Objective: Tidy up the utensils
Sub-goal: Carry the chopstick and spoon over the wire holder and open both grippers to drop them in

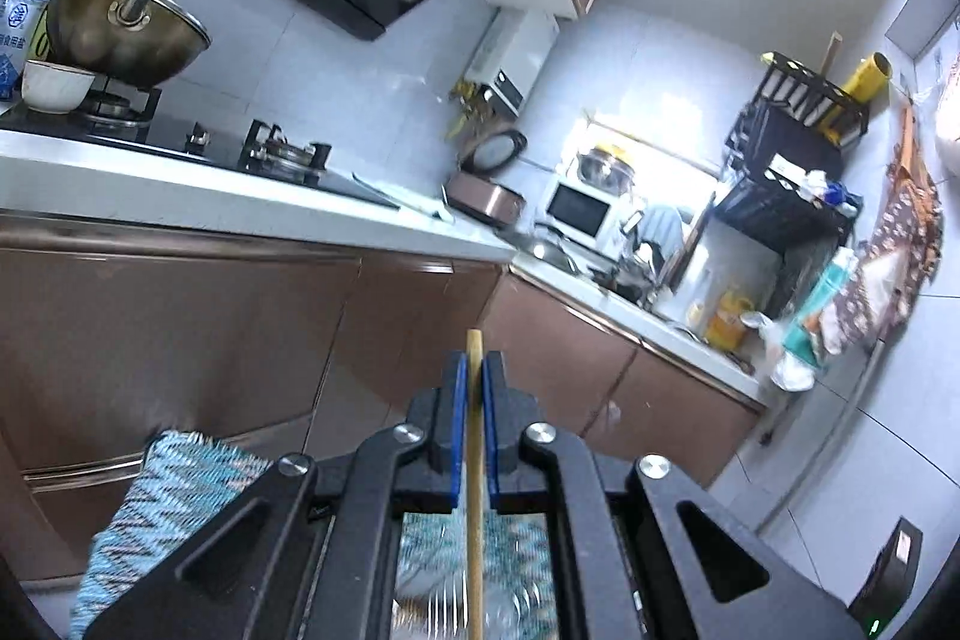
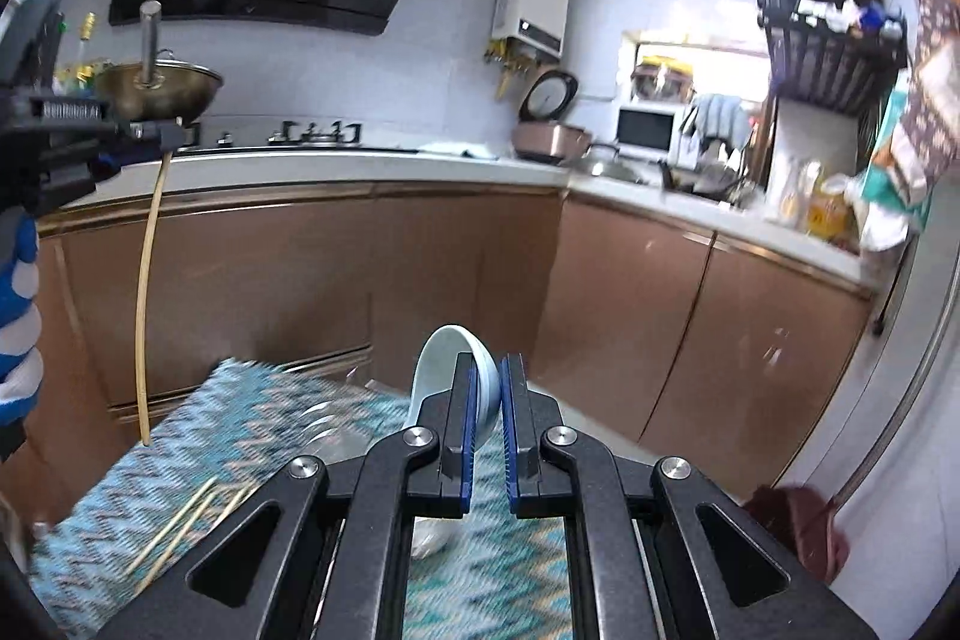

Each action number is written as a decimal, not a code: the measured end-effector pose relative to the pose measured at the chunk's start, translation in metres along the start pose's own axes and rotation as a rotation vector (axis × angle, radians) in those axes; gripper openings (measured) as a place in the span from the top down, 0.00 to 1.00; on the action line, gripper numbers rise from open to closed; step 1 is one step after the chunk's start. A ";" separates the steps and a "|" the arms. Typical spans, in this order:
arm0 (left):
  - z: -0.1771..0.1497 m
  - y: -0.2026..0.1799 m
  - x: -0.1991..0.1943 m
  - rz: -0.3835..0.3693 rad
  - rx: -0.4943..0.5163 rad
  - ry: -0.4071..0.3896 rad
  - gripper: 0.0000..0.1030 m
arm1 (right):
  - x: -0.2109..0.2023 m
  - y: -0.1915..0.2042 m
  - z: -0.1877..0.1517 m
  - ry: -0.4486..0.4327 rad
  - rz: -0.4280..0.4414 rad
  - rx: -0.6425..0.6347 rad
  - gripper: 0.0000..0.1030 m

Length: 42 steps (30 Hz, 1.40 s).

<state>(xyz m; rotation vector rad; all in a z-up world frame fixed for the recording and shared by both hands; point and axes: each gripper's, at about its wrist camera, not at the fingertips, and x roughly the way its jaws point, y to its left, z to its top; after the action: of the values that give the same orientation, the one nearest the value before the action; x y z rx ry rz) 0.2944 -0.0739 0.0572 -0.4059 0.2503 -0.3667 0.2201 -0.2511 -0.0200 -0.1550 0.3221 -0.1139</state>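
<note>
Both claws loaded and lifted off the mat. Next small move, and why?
Probably carry the left claw toward wherever the chopsticks are being gathered and lower it. It is shut on one chopstick, which hangs above the mat, while more chopsticks lie loose there. The right claw grips a white spoon, so it can wait.

The left hand-held gripper (image 1: 475, 370) points nearly level, its blue-padded jaws closed tight on a thin chopstick (image 1: 475, 460) that runs straight up between them. From the right wrist view it shows at the left edge, carried by a hand in a blue-and-white striped glove (image 2: 15, 316). The right hand-held gripper (image 2: 487, 388) tilts slightly downward, its jaws clamped on a pale ceramic spoon (image 2: 447, 370), bowl uppermost.
</note>
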 end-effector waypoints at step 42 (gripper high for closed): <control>-0.100 0.025 0.107 0.191 0.017 -0.029 0.95 | 0.119 0.044 -0.060 0.050 -0.099 -0.150 0.92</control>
<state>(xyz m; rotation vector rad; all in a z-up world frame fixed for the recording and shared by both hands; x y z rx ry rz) 0.3683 -0.1281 -0.0598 -0.3671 0.2552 -0.1749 0.3162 -0.2316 -0.1204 -0.3172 0.3727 -0.1914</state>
